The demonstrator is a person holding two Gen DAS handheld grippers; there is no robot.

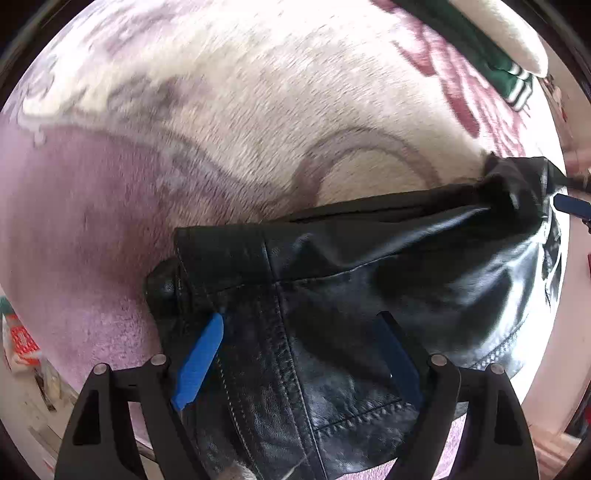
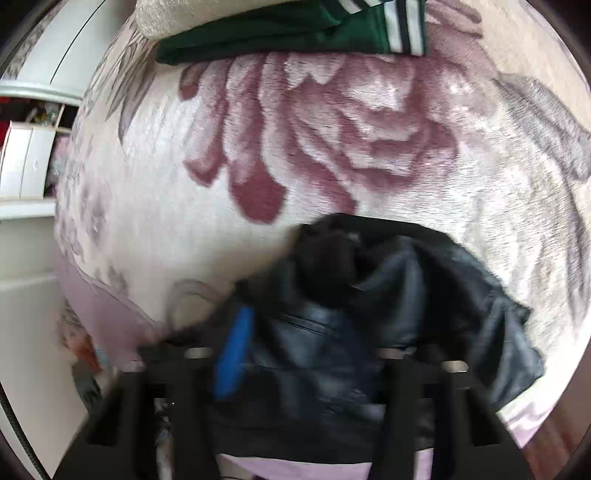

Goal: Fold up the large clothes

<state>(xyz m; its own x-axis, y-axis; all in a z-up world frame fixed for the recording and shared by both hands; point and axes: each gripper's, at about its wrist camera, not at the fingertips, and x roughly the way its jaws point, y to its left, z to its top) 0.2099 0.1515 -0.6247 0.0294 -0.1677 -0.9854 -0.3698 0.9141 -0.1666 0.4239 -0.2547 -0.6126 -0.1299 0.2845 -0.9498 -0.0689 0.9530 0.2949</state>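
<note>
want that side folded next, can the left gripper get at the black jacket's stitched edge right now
Probably yes. The left gripper points down with the black leather jacket between its open fingers, and nothing lies over the stitched seam there; whether the pads touch it I cannot tell.

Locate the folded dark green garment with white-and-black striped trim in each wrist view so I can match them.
Left wrist view: the dark green garment lies at the top right edge, under a cream fuzzy item, far beyond the black leather jacket.
Right wrist view: the green garment runs along the top centre, striped trim at its right end.
Shared landmark: the large dark pink flower printed on the plush blanket, just below the garment.
</note>
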